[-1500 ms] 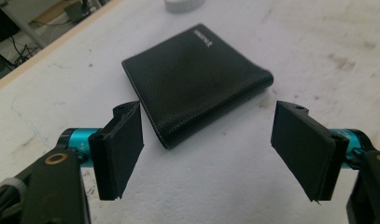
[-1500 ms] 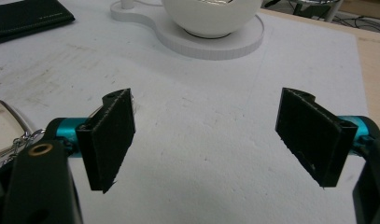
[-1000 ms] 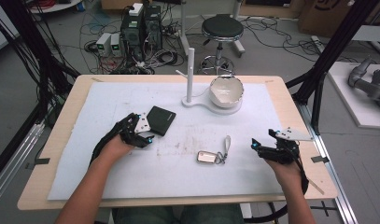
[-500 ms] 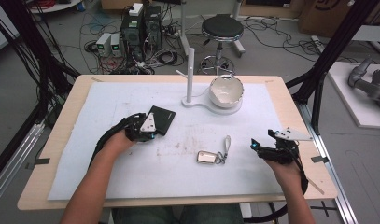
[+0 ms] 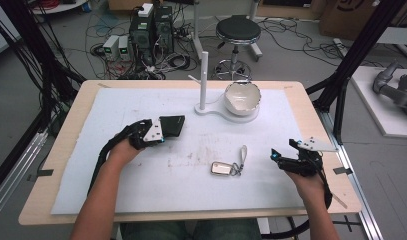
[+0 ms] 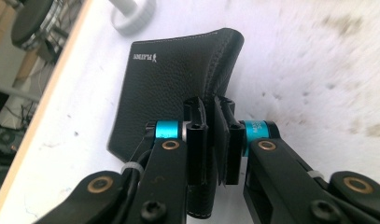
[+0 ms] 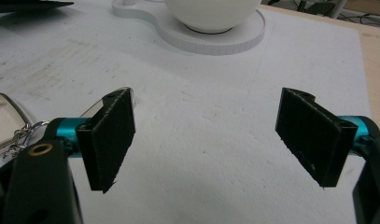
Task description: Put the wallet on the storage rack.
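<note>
**Wallet gripped at one flap; lift or opening not yet completed**

The black leather wallet [image 5: 172, 125] is located on the white mat [image 5: 141, 200], toward the left side of the table and nearer its far edge than its near edge. In the left gripper view, one edge of the wallet [image 6: 178, 79] is seen clamped between the nearly closed jaws of the left gripper [image 6: 214, 140]; a grasp is therefore judged established. The remainder of the wallet appears to rest on the mat, so lifting or opening is judged outstanding.

The right gripper [image 5: 283, 159] is held near the right edge of the table, its jaws wide apart with nothing between them [image 7: 204, 140]. A key fob [image 5: 222, 168] lies between the two grippers, untouched. A white bowl [image 5: 242, 97] on its stand [image 5: 203, 80] is positioned near the far edge.

Whether one flap or both are pinched cannot be determined. The wallet's contents are hidden, and its near corner is covered by the gripper plate in the high view.
</note>
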The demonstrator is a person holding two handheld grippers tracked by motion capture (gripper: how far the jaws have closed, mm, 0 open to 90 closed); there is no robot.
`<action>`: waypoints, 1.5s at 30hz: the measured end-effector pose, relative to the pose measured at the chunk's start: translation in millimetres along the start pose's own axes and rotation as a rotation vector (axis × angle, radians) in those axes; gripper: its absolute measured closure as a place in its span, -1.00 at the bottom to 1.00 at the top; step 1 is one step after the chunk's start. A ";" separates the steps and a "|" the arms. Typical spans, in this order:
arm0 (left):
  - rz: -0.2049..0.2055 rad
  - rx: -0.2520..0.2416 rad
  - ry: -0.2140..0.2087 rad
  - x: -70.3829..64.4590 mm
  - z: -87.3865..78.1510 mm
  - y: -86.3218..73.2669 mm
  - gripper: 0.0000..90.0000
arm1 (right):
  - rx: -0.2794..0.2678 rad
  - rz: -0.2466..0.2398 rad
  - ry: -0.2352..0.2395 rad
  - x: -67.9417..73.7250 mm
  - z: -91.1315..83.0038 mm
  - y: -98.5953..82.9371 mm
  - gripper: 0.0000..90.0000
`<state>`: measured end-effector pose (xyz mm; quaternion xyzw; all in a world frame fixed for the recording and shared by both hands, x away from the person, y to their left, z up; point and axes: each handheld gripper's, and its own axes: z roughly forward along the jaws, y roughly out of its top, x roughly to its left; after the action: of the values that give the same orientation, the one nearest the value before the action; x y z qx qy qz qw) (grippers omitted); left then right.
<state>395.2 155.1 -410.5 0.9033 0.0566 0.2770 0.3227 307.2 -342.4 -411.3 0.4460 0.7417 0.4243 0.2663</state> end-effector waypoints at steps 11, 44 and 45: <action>-0.055 -0.249 -0.005 2.1 -59.1 10.6 0.87 | -0.028 -0.052 0.028 10.4 0.3 7.7 -0.55; -0.066 -0.474 -0.228 -36.7 -73.2 43.6 0.86 | -0.193 -0.352 0.279 74.5 -5.4 48.3 -0.60; -0.054 -0.476 -0.239 -38.4 -72.5 46.5 0.86 | -0.202 -0.382 0.298 81.3 -6.3 50.9 -0.60</action>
<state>320.5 147.9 -353.5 0.8264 -0.0245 0.1651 0.5378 287.0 -260.4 -365.4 0.2014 0.7974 0.4993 0.2725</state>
